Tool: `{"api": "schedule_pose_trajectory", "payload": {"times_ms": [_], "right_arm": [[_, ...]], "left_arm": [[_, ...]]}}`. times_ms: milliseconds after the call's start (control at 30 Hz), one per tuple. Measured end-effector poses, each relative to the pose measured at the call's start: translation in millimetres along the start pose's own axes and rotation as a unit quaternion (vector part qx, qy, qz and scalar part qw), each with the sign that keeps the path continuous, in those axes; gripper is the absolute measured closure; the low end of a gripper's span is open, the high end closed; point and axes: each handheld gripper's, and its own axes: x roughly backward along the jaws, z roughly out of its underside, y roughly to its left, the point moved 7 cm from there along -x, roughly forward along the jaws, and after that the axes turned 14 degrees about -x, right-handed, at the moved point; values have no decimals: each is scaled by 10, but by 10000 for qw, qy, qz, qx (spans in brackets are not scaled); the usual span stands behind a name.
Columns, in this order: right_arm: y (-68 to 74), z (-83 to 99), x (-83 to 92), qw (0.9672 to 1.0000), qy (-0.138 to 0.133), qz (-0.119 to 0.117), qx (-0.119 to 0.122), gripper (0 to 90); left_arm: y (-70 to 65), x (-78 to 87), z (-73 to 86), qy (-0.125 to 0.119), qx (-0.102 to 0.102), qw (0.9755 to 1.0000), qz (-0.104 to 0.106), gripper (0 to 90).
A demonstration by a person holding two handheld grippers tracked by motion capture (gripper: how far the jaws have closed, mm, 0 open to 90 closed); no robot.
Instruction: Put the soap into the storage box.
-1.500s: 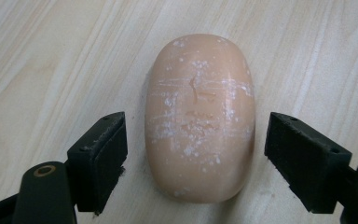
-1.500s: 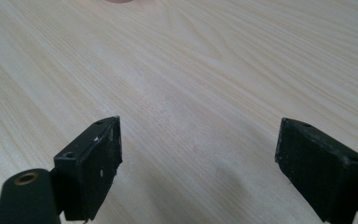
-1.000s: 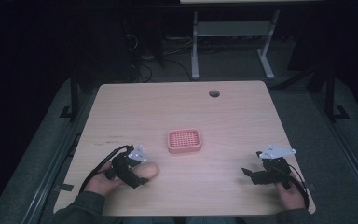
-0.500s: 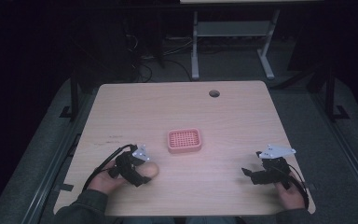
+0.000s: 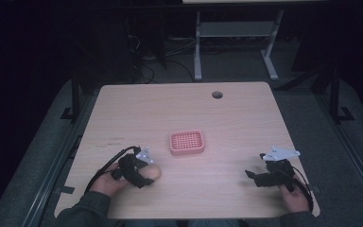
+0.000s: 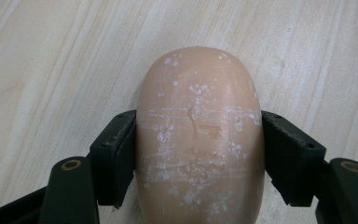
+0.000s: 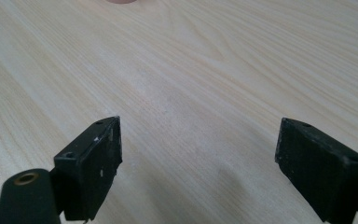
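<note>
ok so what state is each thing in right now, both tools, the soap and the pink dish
left tool: shut on the soap, a jaw pressed to each side
soap: beige bar gripped low over the table, whitish scuffs on top
right tool: open, nothing between the jaws
pink dish: upright mid-table, empty, untouched

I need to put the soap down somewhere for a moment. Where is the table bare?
Bare wood lies between the pink soap dish and the right gripper, and across the far half up to the cable hole. The only crowded spot is around the left gripper, shut on the soap.
</note>
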Motion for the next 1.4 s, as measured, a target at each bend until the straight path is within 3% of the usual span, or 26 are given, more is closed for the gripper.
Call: {"api": "schedule_pose_trajectory", "payload": {"times_ms": [533,767,1400], "right_arm": [[-3,-2,11,10000,-36,6,-36,141],[-27,4,37,9999,-81,1,-121,142],[-29,14,31,9999,-99,-44,-114,141]], "left_arm": [[-14,95,-78,-94,-74,9998,-141,324],[-9,114,-117,-58,-136,9999,-41,324],[73,96,-203,-77,-62,9998,183,324]]}}
